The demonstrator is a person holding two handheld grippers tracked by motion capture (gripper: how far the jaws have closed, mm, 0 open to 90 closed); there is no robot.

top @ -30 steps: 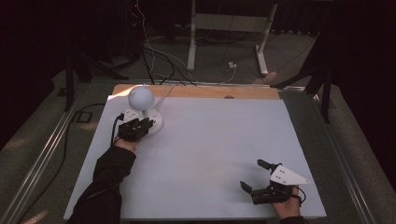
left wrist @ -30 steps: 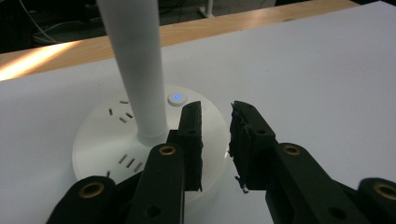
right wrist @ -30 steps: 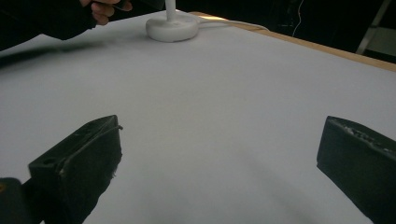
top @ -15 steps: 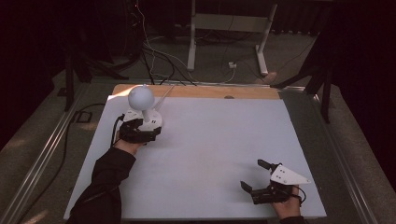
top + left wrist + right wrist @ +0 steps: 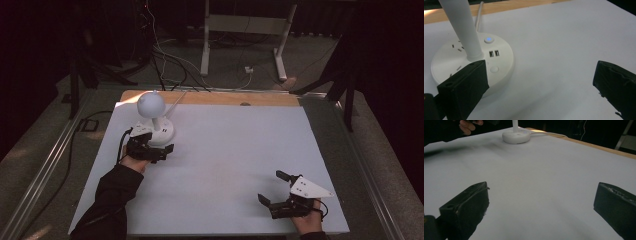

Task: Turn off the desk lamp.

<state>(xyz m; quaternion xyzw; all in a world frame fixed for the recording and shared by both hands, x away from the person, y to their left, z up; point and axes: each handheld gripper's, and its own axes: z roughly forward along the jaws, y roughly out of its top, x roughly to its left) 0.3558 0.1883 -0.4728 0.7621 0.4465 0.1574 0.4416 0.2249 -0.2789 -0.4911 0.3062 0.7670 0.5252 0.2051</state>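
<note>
White lamp (image 5: 152,117) stands on white table (image 5: 240,165); cables (image 5: 170,60) behind.

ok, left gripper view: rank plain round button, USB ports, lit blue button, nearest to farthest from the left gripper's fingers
1. Plain round button, on the lamp base just past the left gripper finger that overlaps the base.
2. USB ports, a pair mid-base, beside the white stem.
3. Lit blue button, toward the base's far rim.

The white bench (image 5: 230,160) is evenly lit from above while its surroundings fall into near-black; shadows are soft (faint smudges under each tool). The high view is slightly grainy; the nearest jaws blur.
</note>
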